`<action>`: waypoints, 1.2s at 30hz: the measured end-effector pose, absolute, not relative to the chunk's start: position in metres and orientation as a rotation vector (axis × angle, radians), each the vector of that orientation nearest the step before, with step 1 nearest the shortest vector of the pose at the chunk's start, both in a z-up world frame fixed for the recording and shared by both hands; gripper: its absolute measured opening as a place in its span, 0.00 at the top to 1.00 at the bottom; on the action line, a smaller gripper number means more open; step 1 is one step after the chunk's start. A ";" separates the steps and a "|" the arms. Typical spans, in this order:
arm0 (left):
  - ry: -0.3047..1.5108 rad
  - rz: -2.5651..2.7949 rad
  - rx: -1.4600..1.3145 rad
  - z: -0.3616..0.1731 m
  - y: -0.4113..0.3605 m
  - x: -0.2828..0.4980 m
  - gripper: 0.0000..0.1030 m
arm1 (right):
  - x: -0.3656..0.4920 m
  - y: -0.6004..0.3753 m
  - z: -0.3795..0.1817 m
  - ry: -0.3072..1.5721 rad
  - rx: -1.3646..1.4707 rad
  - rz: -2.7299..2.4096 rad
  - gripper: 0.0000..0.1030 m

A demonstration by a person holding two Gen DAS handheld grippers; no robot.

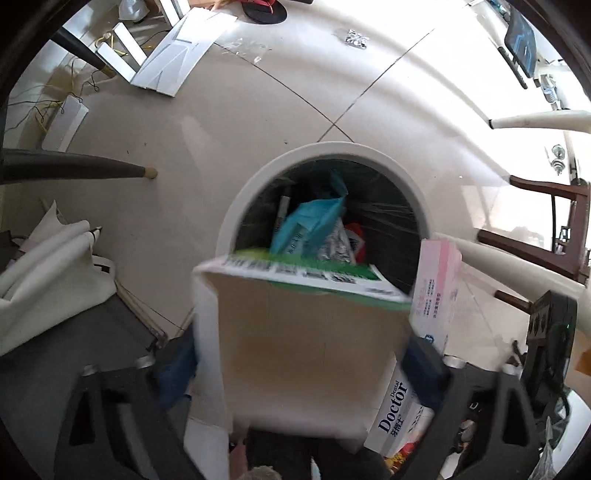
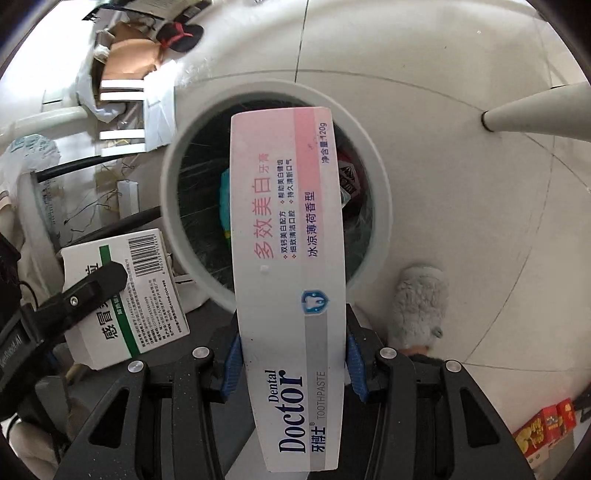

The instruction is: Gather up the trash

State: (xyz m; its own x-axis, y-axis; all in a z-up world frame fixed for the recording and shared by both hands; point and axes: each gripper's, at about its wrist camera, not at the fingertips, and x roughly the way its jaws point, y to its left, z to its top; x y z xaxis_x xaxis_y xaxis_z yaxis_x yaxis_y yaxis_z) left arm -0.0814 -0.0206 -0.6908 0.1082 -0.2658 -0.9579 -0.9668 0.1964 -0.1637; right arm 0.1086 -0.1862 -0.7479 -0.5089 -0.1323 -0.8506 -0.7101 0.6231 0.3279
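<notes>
A white round bin [image 1: 388, 162] with a black liner stands on the tiled floor and holds a teal wrapper [image 1: 310, 221] and other trash. My left gripper [image 1: 299, 362] is shut on a white and green medicine box [image 1: 306, 332], held just short of the bin's near rim. The box also shows in the right wrist view [image 2: 122, 295], left of the bin [image 2: 277, 92]. My right gripper [image 2: 291, 362] is shut on a long Dental Doctor toothpaste box [image 2: 288, 258], whose far end reaches over the bin opening. That box shows at the right of the left wrist view [image 1: 432, 295].
Flat white cardboard [image 1: 181, 51] and a dark slipper [image 1: 266, 11] lie on the floor beyond the bin. Table and chair legs [image 1: 74, 166] stand left and right. A grey furry slipper [image 2: 417, 306] is right of the bin. Red packets [image 2: 546, 428] lie at lower right.
</notes>
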 end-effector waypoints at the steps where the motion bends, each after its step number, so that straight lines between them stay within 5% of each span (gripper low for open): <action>1: 1.386 0.830 -1.272 -0.690 -0.020 -0.083 0.00 | 0.108 -0.182 -0.753 2.003 -0.671 0.870 0.51; 3: 1.385 0.851 -1.244 -0.682 -0.023 -0.086 0.00 | 0.108 -0.183 -0.752 1.965 -0.705 0.875 0.11; 5: 1.385 0.892 -1.208 -0.670 -0.025 -0.090 0.00 | 0.108 -0.178 -0.743 1.906 -0.730 0.874 0.01; 16: 1.430 1.046 -0.989 -0.569 -0.062 -0.096 0.00 | 0.103 -0.184 -0.639 1.609 -0.876 0.833 0.01; 36: 1.379 0.817 -0.824 -0.254 -0.126 -0.044 0.00 | 0.163 -0.265 -0.278 1.767 -0.652 1.004 0.01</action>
